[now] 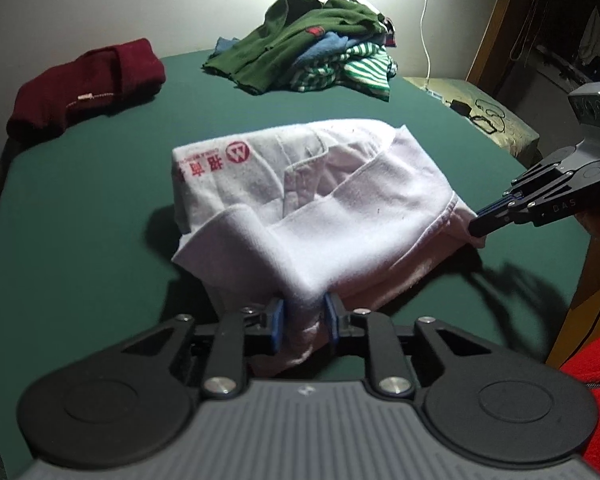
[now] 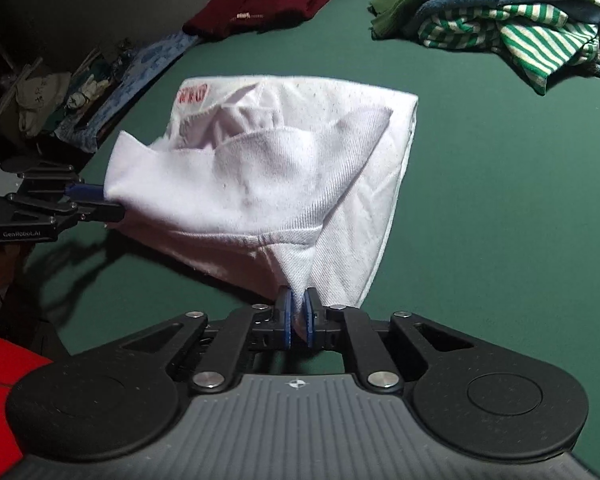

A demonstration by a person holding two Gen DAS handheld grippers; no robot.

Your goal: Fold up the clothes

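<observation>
Shirt (image 1: 312, 200): centre frame, soft, light, limp; best held at corners.
Left gripper (image 1: 303, 320): clamped on near corner.
Right gripper (image 2: 296, 318): clamped on hem corner.

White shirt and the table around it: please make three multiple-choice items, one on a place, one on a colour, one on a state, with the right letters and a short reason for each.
1. Where does the dark red garment lie?
A. on top of the pile
B. apart from the pile, at the table's far left
C. under the white shirt

2. What colour is the print on the white shirt?
A. red
B. blue
C. black

3. How is the white shirt held?
A. by neither gripper
B. by the left gripper only
C. by both grippers

Key: 1 B, the dark red garment lies alone on the table, away from the pile. 2 A, the logo on the white shirt is red. 3 C, the left gripper and the right gripper each have their jaws shut on a corner of it.
</observation>
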